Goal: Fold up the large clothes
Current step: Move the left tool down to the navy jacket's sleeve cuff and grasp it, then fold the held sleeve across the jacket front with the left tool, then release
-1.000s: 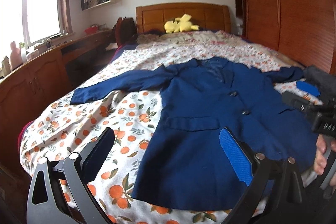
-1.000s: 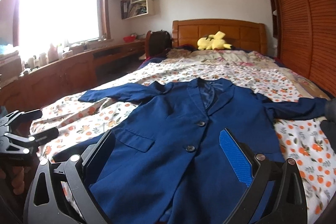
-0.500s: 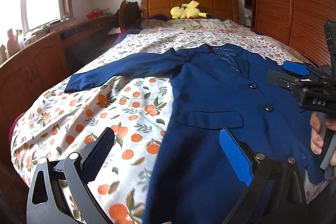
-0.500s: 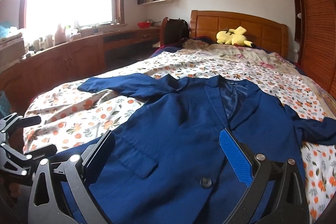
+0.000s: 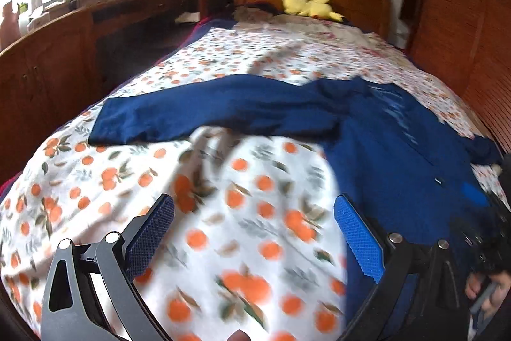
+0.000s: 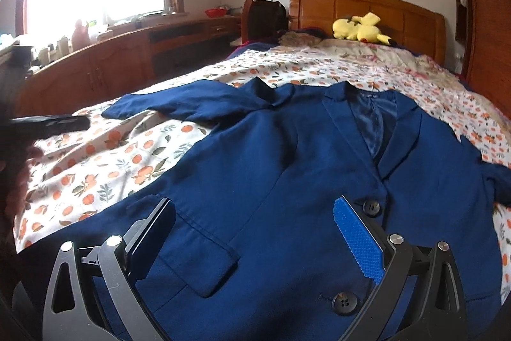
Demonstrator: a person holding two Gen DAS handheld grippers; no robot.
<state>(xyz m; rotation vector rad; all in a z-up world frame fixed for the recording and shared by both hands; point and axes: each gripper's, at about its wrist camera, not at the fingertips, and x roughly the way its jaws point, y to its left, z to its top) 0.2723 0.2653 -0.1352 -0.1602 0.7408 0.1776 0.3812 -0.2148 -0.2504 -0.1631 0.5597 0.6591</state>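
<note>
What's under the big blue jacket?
The blue jacket lies spread flat on a bedsheet printed with oranges. The sheet shows all around the jacket and beside its outstretched sleeve. Whatever lies directly beneath the jacket is covered, so it cannot be seen.

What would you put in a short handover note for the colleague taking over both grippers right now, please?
Left gripper: open, empty, above the orange-print bedsheet just beside the jacket's edge.
Right gripper: open, empty, over the jacket front near the pocket flap and the buttons.
The navy jacket lies face up and buttoned on the bed, one sleeve stretched toward the window side, the other bunched toward the wardrobe side.
Done: jacket laid out. No fold visible yet.
Left: fold both sleeves in, then fold the body.
</note>
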